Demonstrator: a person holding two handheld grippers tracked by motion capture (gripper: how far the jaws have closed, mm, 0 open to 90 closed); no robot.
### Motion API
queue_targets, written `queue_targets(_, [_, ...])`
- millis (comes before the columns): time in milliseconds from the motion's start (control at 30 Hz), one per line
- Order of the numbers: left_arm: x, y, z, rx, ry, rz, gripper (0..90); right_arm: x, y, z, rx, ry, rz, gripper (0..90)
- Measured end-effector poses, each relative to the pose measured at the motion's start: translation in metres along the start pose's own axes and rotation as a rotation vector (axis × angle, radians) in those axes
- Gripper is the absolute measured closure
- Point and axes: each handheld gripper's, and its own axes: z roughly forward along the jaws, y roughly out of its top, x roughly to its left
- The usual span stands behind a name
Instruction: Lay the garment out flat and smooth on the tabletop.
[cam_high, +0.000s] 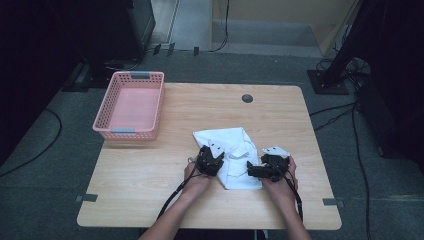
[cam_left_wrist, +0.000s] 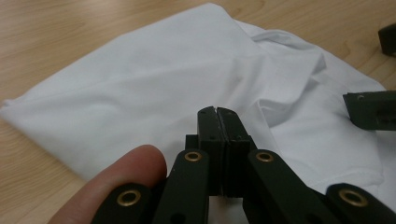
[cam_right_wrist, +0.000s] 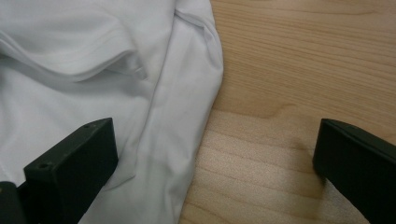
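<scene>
Saw a wooden table (cam_high: 150, 165) from the high view, with a white cloth (cam_high: 227, 142) lying a bit toward 4 o'clock from the middle. Looked like a folded white shirt, rumpled, flat on the wood.

Found a pink basket (cam_high: 112, 107) at 10 o'clock, well apart from the cloth. Spotted a small dark round hole (cam_high: 247, 98) in the tabletop at 12 o'clock from the cloth.

Saw 2 hands coming in from 6 o'clock, each with a black gripper. Left gripper (cam_high: 209, 161) sat on the cloth's edge at 8 o'clock. Right gripper (cam_high: 267, 167) sat at the cloth's 4 o'clock corner.

In the left gripper view, saw the left gripper (cam_left_wrist: 217, 112) with its 2 black jaws pressed tight together, tips touching. Could not tell if any cloth was pinched between them. Saw white cloth (cam_left_wrist: 154, 88) spread behind the tips, toward 12 o'clock. Saw a fingertip (cam_left_wrist: 126, 172) at 8 o'clock beside the gripper arm. Noticed parts of the other gripper (cam_left_wrist: 371, 109) at 3 o'clock.

In the right gripper view, saw the right gripper (cam_right_wrist: 215, 154) with jaws spread wide. Held nothing. One jaw at 8 o'clock over the cloth (cam_right_wrist: 93, 70), the other at 4 o'clock over bare wood (cam_right_wrist: 303, 60). Cloth edge ran down between them.
</scene>
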Motion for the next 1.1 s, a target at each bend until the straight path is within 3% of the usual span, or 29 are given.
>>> queue_targets(133, [0.018, -0.008, -0.017, -0.024, 0.022, -0.045, 90.0, 0.000, 0.000, 0.000, 0.000, 0.000, 0.001, 0.0])
queue_targets(367, [0.037, -0.032, -0.036, -0.024, 0.044, -0.085, 90.0, 0.000, 0.001, 0.001, 0.000, -0.002, 0.001, 0.0])
queue_targets(433, [0.041, -0.037, -0.040, -0.025, 0.061, -0.091, 86.3, 0.000, 0.001, 0.001, -0.001, -0.003, 0.001, 0.0])
queue_targets(500, [0.040, -0.037, -0.044, -0.044, 0.078, -0.080, 81.6, 0.000, 0.001, 0.001, -0.001, -0.004, 0.002, 0.0])
queue_targets(600, [0.029, -0.027, -0.049, -0.080, 0.066, -0.048, 69.0, 0.000, 0.001, 0.001, -0.001, -0.004, 0.002, 0.0])
queue_targets(633, [0.024, -0.023, -0.049, -0.086, 0.064, -0.029, 62.4, 0.000, 0.001, 0.001, 0.000, -0.004, 0.002, 0.0])
queue_targets(733, [0.007, -0.011, -0.044, -0.088, 0.056, 0.042, 54.7, 0.000, 0.001, 0.001, -0.001, -0.004, 0.002, 0.0])
queue_targets(800, [-0.006, -0.007, -0.036, -0.074, 0.088, 0.114, 52.4, 0.000, 0.001, 0.001, -0.001, -0.004, 0.002, 0.0])
queue_targets(867, [-0.017, -0.005, -0.026, -0.049, 0.128, 0.181, 52.1, 0.000, 0.001, 0.001, -0.001, -0.004, 0.002, 0.0])
queue_targets(967, [-0.023, -0.004, -0.012, -0.006, 0.169, 0.222, 56.0, 0.000, 0.001, 0.001, -0.001, -0.004, 0.002, 0.0])
queue_targets(1033, [-0.020, -0.006, -0.007, 0.008, 0.178, 0.207, 67.0, 0.000, 0.001, 0.001, 0.000, -0.004, 0.002, 0.0])
queue_targets(1100, [-0.013, -0.008, -0.007, 0.012, 0.163, 0.162, 79.6, 0.000, 0.001, 0.001, 0.000, -0.004, 0.002, 0.0])
